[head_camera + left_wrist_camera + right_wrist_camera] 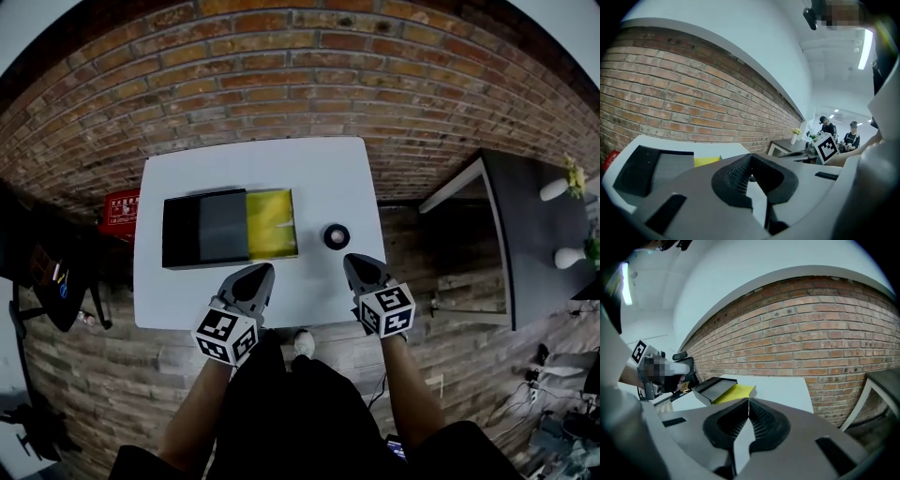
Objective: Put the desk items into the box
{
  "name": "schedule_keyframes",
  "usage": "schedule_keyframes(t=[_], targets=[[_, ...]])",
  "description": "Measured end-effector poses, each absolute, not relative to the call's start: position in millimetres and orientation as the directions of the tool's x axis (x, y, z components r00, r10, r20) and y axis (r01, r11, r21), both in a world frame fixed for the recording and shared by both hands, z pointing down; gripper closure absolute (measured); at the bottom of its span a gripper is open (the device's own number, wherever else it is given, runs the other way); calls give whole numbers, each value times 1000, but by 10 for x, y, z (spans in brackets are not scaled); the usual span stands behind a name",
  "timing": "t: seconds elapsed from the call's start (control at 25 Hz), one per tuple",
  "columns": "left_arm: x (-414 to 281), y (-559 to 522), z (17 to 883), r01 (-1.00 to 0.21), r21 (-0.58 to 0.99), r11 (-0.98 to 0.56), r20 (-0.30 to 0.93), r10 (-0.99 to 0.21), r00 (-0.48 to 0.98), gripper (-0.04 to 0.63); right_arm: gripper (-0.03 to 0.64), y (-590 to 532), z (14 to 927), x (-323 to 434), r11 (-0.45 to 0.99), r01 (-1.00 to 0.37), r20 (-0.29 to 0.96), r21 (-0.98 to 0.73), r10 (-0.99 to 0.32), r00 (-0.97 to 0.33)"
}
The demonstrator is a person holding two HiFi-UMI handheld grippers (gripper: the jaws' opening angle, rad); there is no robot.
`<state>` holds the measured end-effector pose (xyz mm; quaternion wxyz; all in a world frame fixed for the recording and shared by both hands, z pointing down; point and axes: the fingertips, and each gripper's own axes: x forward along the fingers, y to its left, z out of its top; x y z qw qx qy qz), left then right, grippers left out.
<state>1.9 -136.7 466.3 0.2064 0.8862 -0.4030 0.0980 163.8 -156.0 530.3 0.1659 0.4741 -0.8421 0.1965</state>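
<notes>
Well, both sets of jaws are pressed together with nothing between them. The right gripper [748,401] shows its ribbed pads meeting tip to tip, and the left gripper [750,157] reads the same, tips touching and empty. They hover side by side over the near edge of the white desk [319,178], the left one in front of the box and the right one just short of a small black roll of tape [337,235].

That roll sits alone on bare desk, near the box's right end but apart from it, and by my reading it's the one item not yet put away. The box [223,227] lies flat and open with its long side toward the person, so things can go in straight from above. A yellow flat thing [272,223] — a pad or a folder, I can't tell which — appears to lie in its right-hand part. The grey floor beside it is bare and the left part is dark.

Looks like the job is nearly done. The right gripper is the nearer of the two to the tape, and it would have to open before coming down over that ring. A low round roll could skid away if pinched off centre — one to watch. Behind it all runs the brick wall [300,84].
</notes>
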Motion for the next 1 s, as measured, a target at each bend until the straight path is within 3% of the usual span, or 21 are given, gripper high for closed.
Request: schedule_keyframes(t=[0.72,0.84,1.0], targets=[[668,-1595,5208,-584,356,-730,393,-450,802,583,585,-1857,6156,1761,328,-939,612,-108,-722,-323],[720,-1651,5294,-577,356,-735,402,-437,805,584,486,-1914,6298,1747,314,-944,626,-103,-717,-307],[826,-1694,5431,-569,351,-744,428,-413,804,584,421,-1967,6450,1752,294,-950,648,-109,-703,-292]])
